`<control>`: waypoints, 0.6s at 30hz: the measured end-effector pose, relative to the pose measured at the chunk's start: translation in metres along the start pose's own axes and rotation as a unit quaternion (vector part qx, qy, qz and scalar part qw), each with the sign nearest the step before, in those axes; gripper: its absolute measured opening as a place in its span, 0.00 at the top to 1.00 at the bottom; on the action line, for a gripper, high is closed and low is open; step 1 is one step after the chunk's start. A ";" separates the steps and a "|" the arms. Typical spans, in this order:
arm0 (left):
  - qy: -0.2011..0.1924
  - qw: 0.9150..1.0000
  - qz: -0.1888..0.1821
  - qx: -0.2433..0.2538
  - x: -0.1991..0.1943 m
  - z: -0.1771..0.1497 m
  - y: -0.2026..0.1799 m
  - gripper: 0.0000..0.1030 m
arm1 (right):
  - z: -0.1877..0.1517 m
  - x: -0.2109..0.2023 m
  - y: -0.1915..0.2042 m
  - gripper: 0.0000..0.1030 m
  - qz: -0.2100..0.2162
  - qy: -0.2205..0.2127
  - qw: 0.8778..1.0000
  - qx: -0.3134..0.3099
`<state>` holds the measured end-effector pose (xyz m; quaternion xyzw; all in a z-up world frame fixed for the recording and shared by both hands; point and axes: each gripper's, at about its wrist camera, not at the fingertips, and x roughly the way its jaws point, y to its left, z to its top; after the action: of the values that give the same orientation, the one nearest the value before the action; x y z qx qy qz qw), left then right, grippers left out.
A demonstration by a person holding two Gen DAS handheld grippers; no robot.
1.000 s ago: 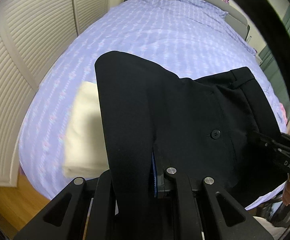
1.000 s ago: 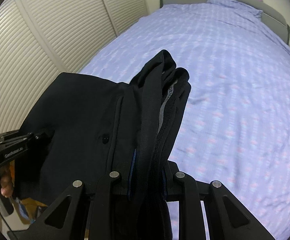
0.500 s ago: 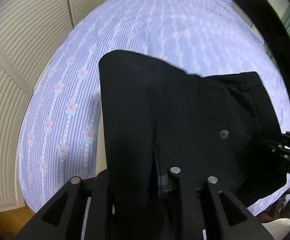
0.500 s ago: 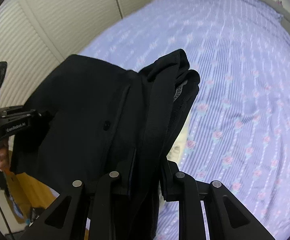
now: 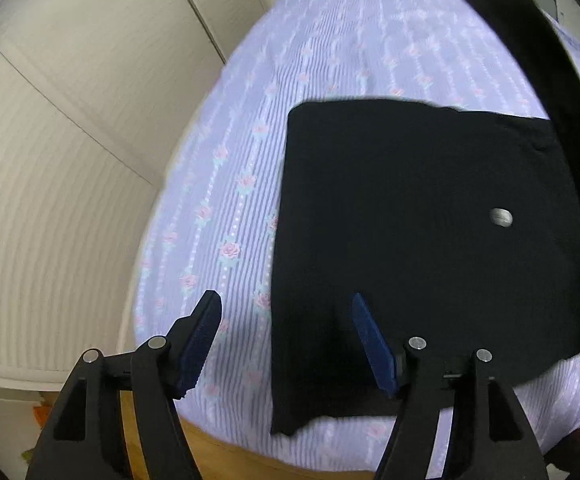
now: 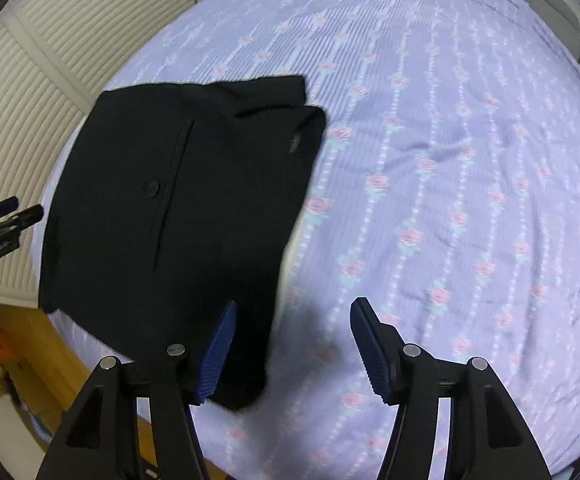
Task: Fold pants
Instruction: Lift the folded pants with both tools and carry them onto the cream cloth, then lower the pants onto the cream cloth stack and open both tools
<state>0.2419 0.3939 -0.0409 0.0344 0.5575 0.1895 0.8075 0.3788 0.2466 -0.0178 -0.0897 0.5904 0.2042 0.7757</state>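
Note:
The black pants (image 5: 418,216) lie folded in a flat rectangle on the bed near its foot edge, button side up; they also show in the right wrist view (image 6: 177,208). My left gripper (image 5: 285,340) is open and empty, its jaws wide apart above the pants' near left corner. My right gripper (image 6: 290,340) is open and empty above the pants' near right corner. The left gripper's fingertips (image 6: 13,210) show at the left edge of the right wrist view.
The bed has a lilac sheet with pink roses (image 6: 450,160) that stretches far and right. White louvred closet doors (image 5: 49,200) stand to the left. A wooden floor strip (image 6: 29,344) shows below the bed's foot edge.
Both grippers were shut on the pants and held them up. They lowered the pants onto the bed, opened and let go. The cream garment beneath is now almost hidden.

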 end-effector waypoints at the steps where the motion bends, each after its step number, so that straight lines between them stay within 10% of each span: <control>1: -0.008 1.000 0.000 -0.002 -0.012 -0.005 -0.011 0.35 | -0.007 -0.008 -0.006 0.42 0.003 -0.009 1.000 -0.006; 9: -0.095 0.991 -0.033 -0.088 -0.159 -0.087 -0.142 0.21 | -0.053 -0.103 -0.086 0.26 0.029 -0.112 0.991 -0.072; 18: -0.130 0.987 -0.040 -0.085 -0.225 -0.125 -0.274 0.15 | -0.103 -0.144 -0.185 0.23 0.035 -0.144 0.986 -0.082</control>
<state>0.1319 0.0433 0.0384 -0.0320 0.4310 0.1979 0.8798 0.3352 0.0102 0.0710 -0.1021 0.4563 0.2895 0.8352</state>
